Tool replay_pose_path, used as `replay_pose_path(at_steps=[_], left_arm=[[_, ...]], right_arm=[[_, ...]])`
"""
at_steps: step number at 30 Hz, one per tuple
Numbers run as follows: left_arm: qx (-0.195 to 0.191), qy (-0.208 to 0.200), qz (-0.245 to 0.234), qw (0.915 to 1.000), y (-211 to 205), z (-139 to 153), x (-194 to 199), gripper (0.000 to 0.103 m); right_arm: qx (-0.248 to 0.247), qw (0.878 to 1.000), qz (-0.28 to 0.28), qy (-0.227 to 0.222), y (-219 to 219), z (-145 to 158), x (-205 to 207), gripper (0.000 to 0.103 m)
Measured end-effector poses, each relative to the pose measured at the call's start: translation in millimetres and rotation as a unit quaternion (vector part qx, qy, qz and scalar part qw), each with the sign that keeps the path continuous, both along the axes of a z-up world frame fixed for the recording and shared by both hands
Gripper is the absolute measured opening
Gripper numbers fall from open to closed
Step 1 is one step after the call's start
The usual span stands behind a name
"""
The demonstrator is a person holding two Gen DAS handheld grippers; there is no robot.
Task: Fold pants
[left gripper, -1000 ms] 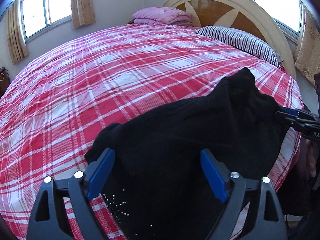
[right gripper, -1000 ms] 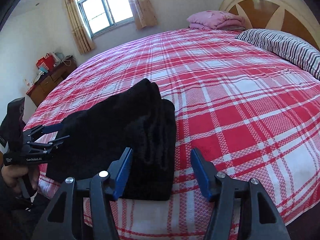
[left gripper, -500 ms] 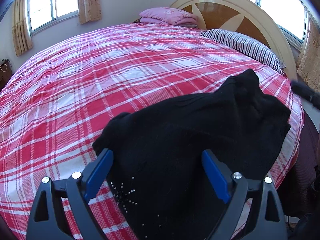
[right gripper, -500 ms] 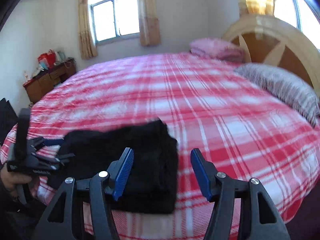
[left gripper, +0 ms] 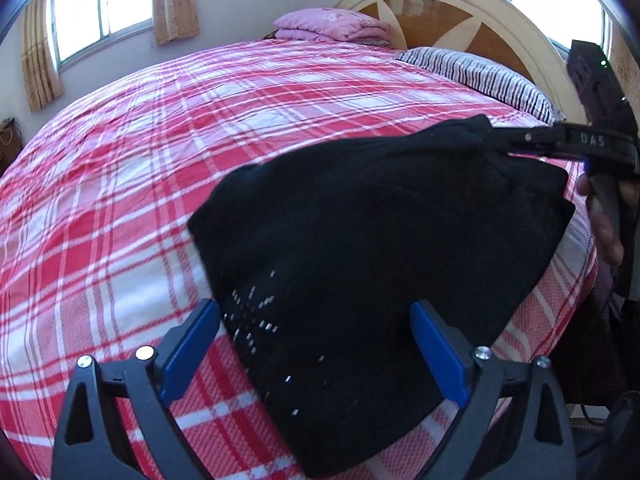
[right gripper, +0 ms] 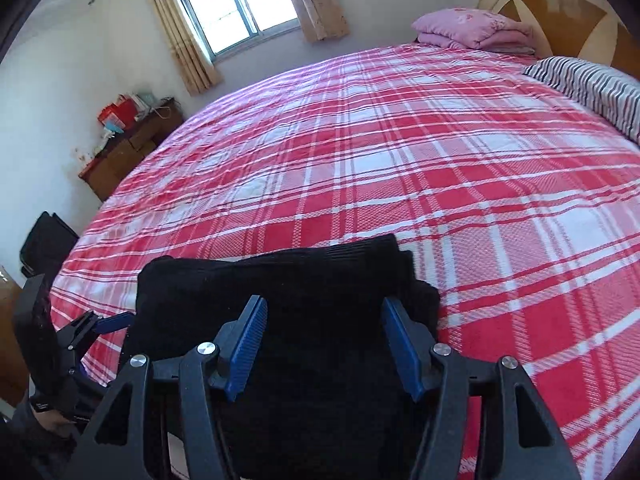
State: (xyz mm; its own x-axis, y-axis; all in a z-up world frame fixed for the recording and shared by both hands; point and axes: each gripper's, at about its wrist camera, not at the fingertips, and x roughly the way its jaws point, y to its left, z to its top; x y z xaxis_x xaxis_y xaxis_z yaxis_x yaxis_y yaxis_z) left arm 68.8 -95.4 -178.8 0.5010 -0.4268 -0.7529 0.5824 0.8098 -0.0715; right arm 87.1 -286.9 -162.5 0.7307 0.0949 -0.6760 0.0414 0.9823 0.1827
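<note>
In the left wrist view, we see our left tool [left gripper: 314, 350] with its blue pads [left gripper: 188, 352] spread wide apart, gripping nothing. The black pants [left gripper: 372, 240] lie folded into a thick bundle on the red plaid bed [left gripper: 160, 140], directly ahead of the tool and reaching back between its two fingers. A scatter of small silvery studs [left gripper: 250, 318] shows on the cloth close to the left finger. Ahead and to the right, our right tool [left gripper: 520, 140] comes in from the side, its tip at the far right corner of the pants; from this angle we cannot tell how its fingers stand. Far ahead lie a striped pillow [left gripper: 480, 76], a folded pink blanket [left gripper: 332, 26] and the arched headboard [left gripper: 460, 12].

In the right wrist view, our right tool [right gripper: 324, 338] also has its blue pads [right gripper: 246, 346] held apart, with the pants [right gripper: 280, 288] lying under and between them on the bed [right gripper: 400, 160]; nothing is clamped. To the left of this tool, our left tool [right gripper: 100, 324] sits low beside the left edge of the bundle. Far ahead and left stands a wooden dresser [right gripper: 128, 148] under a curtained window [right gripper: 240, 4].
</note>
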Motion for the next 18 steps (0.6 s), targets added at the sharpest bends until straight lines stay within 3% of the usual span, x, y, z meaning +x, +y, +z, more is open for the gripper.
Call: replay_pose_path(at_steps=[2,4,9,11,13,16,18], left_arm=[[-0.008,0.002,0.008,0.9999,7,-1,-2,0.099],[-0.011,0.001,0.017,0.9998,15,-2,-5,0.099],[-0.016,0.005,0.029,0.9994,20,-5,-3,0.1],[-0.013,0.002,0.027,0.9996,19,-5,-4,0.1],[-0.013,0.002,0.025,0.9996,19,-6,-4,0.1],[-0.02,0.01,0.025,0.9994,21,-8,-4,0.1],[-0.018,0.0,0.03,0.9994,22,-4,-2,0.1]], right_arm=[[-0.019,0.999,-0.007,-0.025,13,15,-5,0.061],[-0.002,0.999,0.025,-0.032,29,23,-2,0.061],[0.029,0.985,0.168,0.02,100,0,28,0.061],[0.004,0.988,0.15,0.044,108,-21,45,0.061],[0.016,0.99,0.124,0.063,99,-40,60,0.062],[0.049,0.99,0.118,0.056,84,-40,63,0.061],[0.039,0.991,0.121,0.05,83,-32,54,0.061]])
